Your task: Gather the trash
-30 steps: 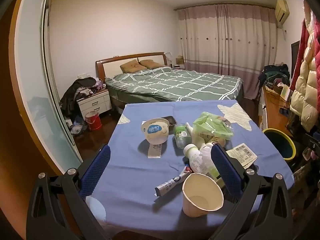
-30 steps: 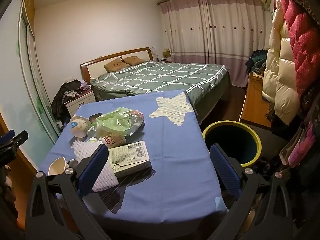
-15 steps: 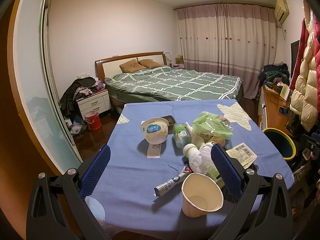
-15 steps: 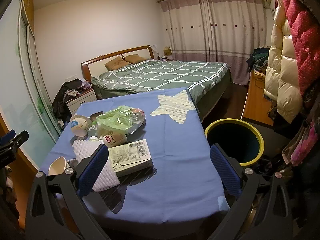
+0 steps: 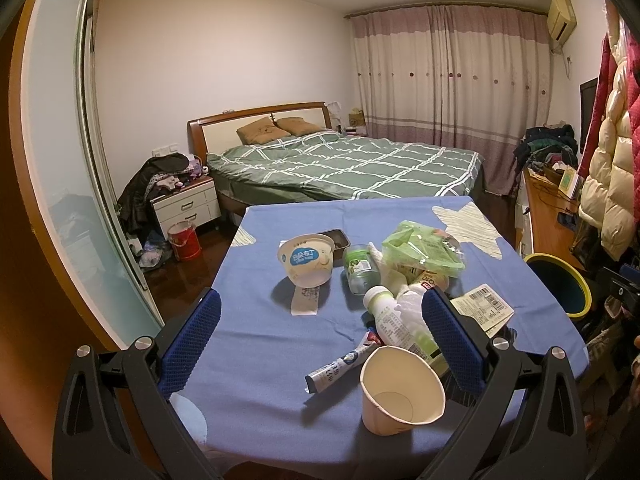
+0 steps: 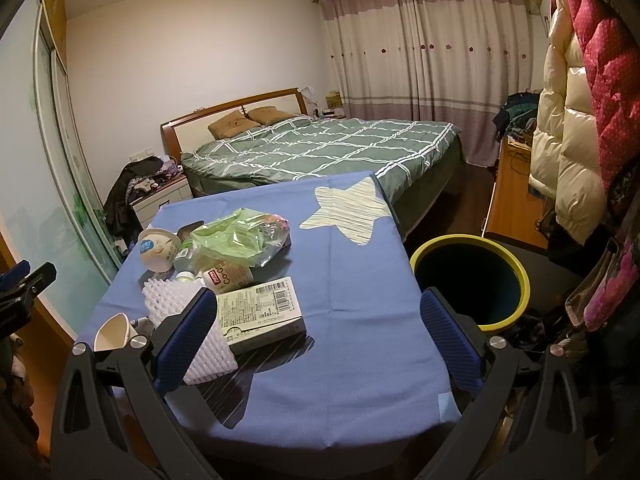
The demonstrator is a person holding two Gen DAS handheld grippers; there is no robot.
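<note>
The trash lay clustered on the blue-covered bench (image 5: 264, 344), left of the yellow-rimmed bin (image 6: 472, 280) that stood on the floor beside it. Nearest the left hand-held gripper (image 5: 320, 336), a paper cup (image 5: 400, 392) lay tipped, its mouth facing the camera. Just behind the cup, a toothpaste tube (image 5: 340, 366) lay flat, its long axis running diagonally up toward a white bottle (image 5: 400, 320) on its side, cap pointing away. Farther back sat a pudding cup (image 5: 308, 258) and a green plastic bag (image 5: 420, 248). A flat barcoded box (image 6: 260, 312) lay lengthwise beside white foam netting (image 6: 188, 320). Both the left and the right hand-held gripper (image 6: 320, 336) were spread wide, holding nothing.
</note>
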